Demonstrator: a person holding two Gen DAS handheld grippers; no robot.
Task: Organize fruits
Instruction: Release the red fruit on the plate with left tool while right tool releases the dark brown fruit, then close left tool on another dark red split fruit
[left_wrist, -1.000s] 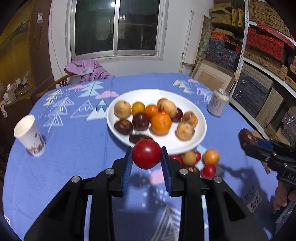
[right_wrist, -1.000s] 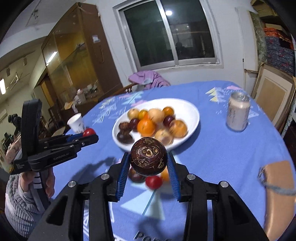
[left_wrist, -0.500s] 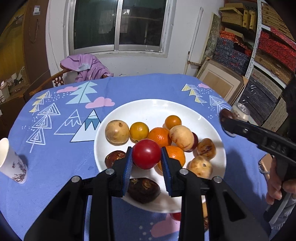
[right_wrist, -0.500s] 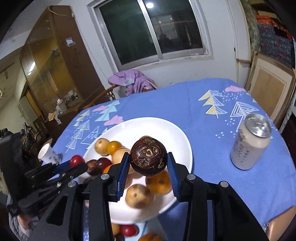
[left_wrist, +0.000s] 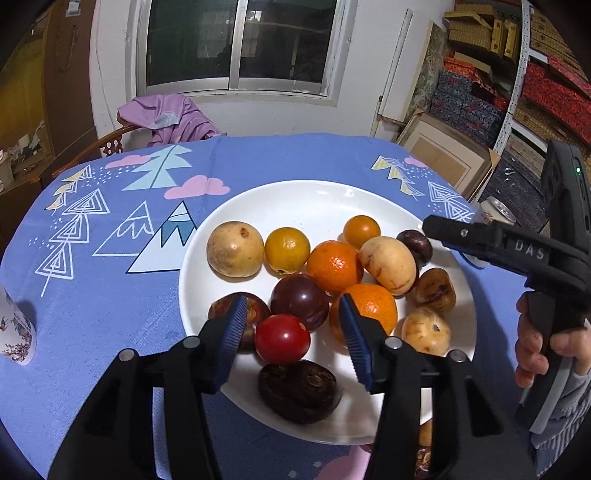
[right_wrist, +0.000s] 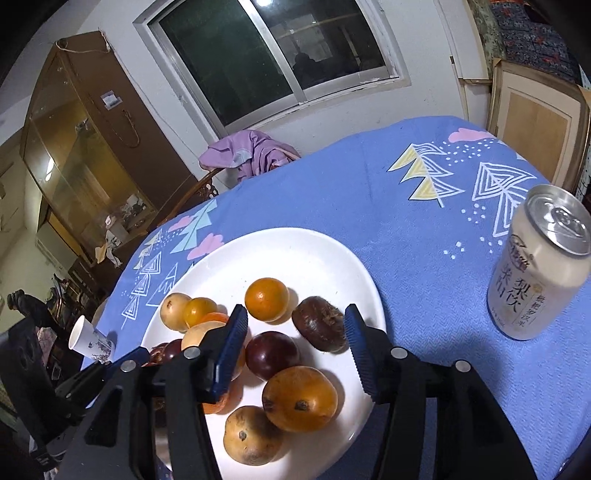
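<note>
Left gripper (left_wrist: 293, 330) over near side of white plate (left_wrist: 373, 199), jaws opening; red fruit (left_wrist: 282, 339) between the pads, no longer clamped, among the plate's fruit. Right gripper (right_wrist: 293, 334) jaws opening over the plate's far right; dark brown fruit (right_wrist: 319, 324) between them, resting on the plate.

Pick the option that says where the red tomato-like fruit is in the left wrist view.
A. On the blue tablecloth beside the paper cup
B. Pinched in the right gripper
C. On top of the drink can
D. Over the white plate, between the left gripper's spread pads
D: the red fruit sits over the white plate, in the gap of the opening left gripper, neither pad pressing it.
</note>
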